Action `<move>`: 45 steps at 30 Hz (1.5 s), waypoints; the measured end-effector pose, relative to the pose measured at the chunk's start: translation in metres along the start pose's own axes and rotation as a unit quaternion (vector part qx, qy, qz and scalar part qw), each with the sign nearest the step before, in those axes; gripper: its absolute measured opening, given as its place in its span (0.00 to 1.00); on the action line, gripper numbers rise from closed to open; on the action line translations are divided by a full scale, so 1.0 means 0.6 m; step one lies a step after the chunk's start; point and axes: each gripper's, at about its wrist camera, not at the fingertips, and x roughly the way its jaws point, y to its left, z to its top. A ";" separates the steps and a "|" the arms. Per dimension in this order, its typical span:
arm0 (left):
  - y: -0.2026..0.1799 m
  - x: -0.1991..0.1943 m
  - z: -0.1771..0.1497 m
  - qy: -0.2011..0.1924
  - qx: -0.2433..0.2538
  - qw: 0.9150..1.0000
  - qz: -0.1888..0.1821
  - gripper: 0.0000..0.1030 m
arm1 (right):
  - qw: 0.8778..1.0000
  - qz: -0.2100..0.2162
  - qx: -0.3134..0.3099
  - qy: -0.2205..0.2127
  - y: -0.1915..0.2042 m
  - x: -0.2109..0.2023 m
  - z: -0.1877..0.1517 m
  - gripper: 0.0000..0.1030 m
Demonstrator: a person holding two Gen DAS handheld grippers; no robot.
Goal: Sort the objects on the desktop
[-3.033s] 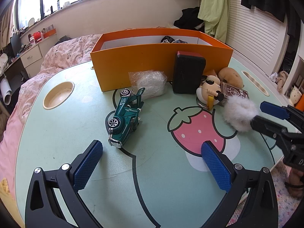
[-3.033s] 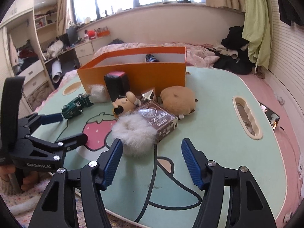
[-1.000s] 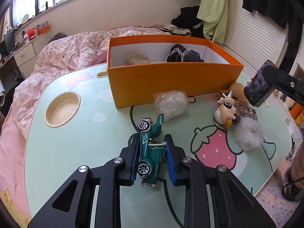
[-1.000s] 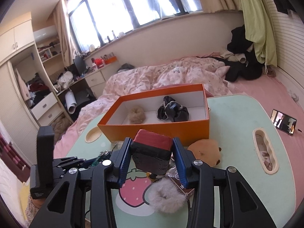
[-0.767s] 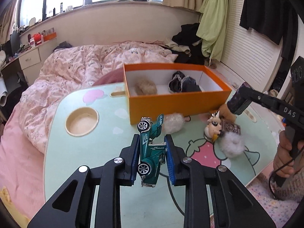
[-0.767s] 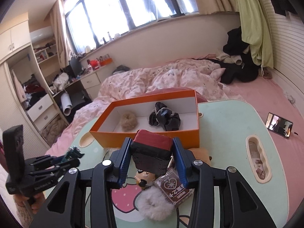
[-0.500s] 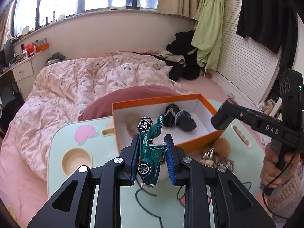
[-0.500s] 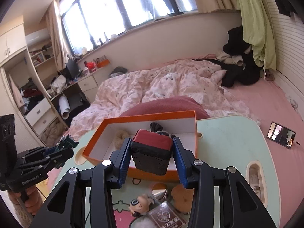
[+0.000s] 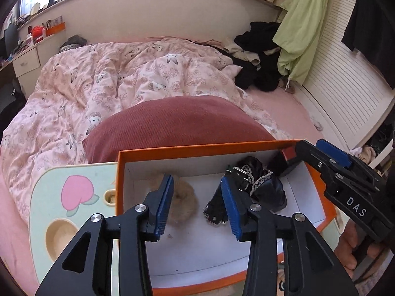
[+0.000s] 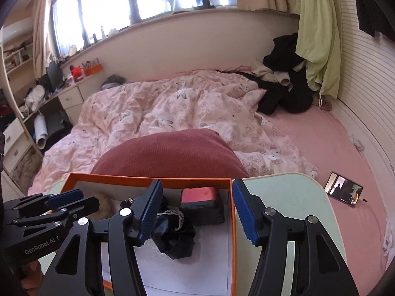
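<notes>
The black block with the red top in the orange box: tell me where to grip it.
Take the black block with the red top from above, pads on its two long black sides. It lies flat near the orange cardboard box's far wall, with the crumpled black lace-trimmed fabric close beside it, so other approaches look blocked.

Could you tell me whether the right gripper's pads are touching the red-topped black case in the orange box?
Apart. The right wrist view shows the red-topped black case lying in the orange box, clear space separating it from both pads of the opening right gripper.

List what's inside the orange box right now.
Inside the orange box: a tan fluffy ball, a black lace-trimmed bundle, the toy car and the black red-topped case. Gripper fingers cover much of the car and part of the floor.
</notes>
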 end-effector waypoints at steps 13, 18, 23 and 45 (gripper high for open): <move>-0.011 -0.138 -0.143 -0.067 0.029 0.997 -0.021 0.70 | 0.996 0.074 -0.019 -0.048 0.014 -0.172 -0.120 0.70; -0.026 -0.128 -0.235 -0.039 0.041 0.998 -0.013 0.70 | 0.996 0.065 -0.051 -0.036 0.008 -0.197 -0.191 0.75; -0.025 -0.097 -0.288 -0.010 0.038 0.999 0.024 0.70 | 0.998 0.015 -0.062 -0.007 -0.030 -0.189 -0.246 0.79; -0.032 -0.083 -0.312 -0.021 0.053 0.995 0.079 1.00 | 0.994 0.013 -0.098 0.039 -0.026 -0.167 -0.332 1.00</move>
